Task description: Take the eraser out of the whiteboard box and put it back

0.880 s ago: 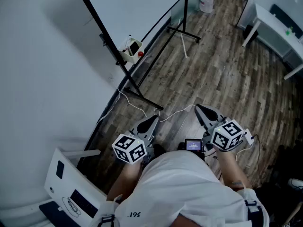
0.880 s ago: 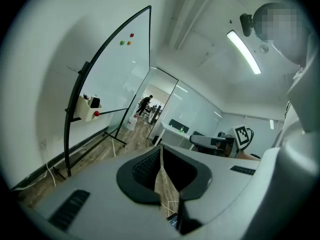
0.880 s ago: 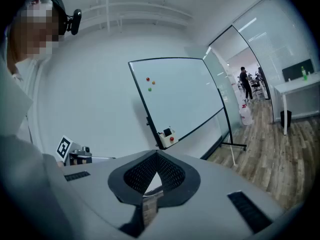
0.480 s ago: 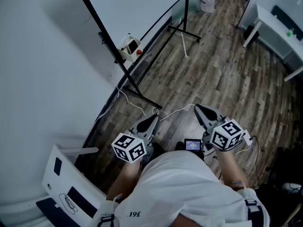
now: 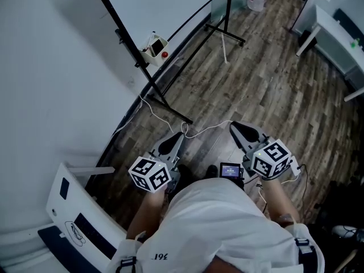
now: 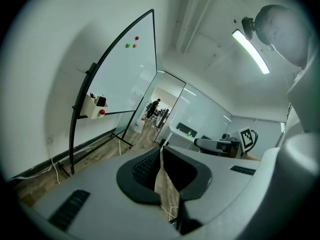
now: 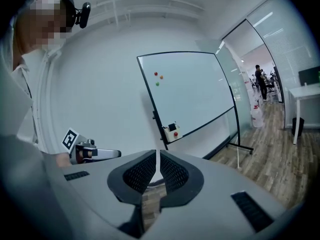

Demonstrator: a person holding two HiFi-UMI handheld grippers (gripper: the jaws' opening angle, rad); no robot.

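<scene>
Both were shut and empty: the left claw (image 6: 161, 151) and the right claw (image 7: 158, 159) each had their pads pressed together with nothing between them, held out in front of the person over the wood floor (image 5: 267, 90). The whiteboard box (image 5: 154, 45) hung on the stand by the whiteboard (image 7: 192, 89), well apart from both claws. A dark block poking out the top was probably the eraser (image 6: 101, 101), though it was too small to be sure.

Two hand-held grippers (image 5: 177, 137) (image 5: 235, 128), one whiteboard box (image 5: 154, 45)
</scene>
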